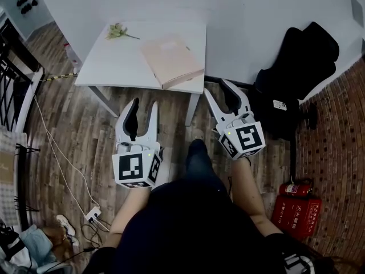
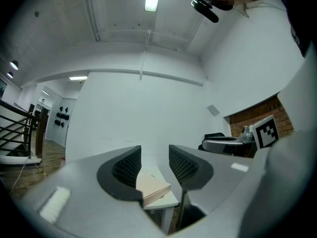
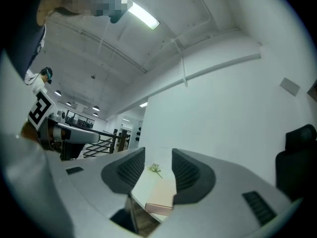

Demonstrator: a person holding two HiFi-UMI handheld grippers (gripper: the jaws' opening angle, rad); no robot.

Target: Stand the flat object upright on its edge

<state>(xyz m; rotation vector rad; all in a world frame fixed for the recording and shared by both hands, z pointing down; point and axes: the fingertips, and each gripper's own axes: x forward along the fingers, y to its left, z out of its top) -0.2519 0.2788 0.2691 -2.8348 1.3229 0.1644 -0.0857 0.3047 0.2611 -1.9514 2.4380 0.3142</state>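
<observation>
Logged pale pink flat book (image 1: pixel 171 60) lying flat, near right corner of white tabletop (image 1: pixel 122 61). Found left hand-held gripper (image 1: pixel 144 103) and right hand-held gripper (image 1: pixel 215 87) spread, empty, short of it. Judged whole task outstanding.

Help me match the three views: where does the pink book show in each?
Head view: book upper centre, lying flat on the table's near right corner.
Left gripper view: book low centre, small and far off.
Right gripper view: book low centre, likewise far off.
Shared landmark: the white table under the book, in all three views.
</observation>
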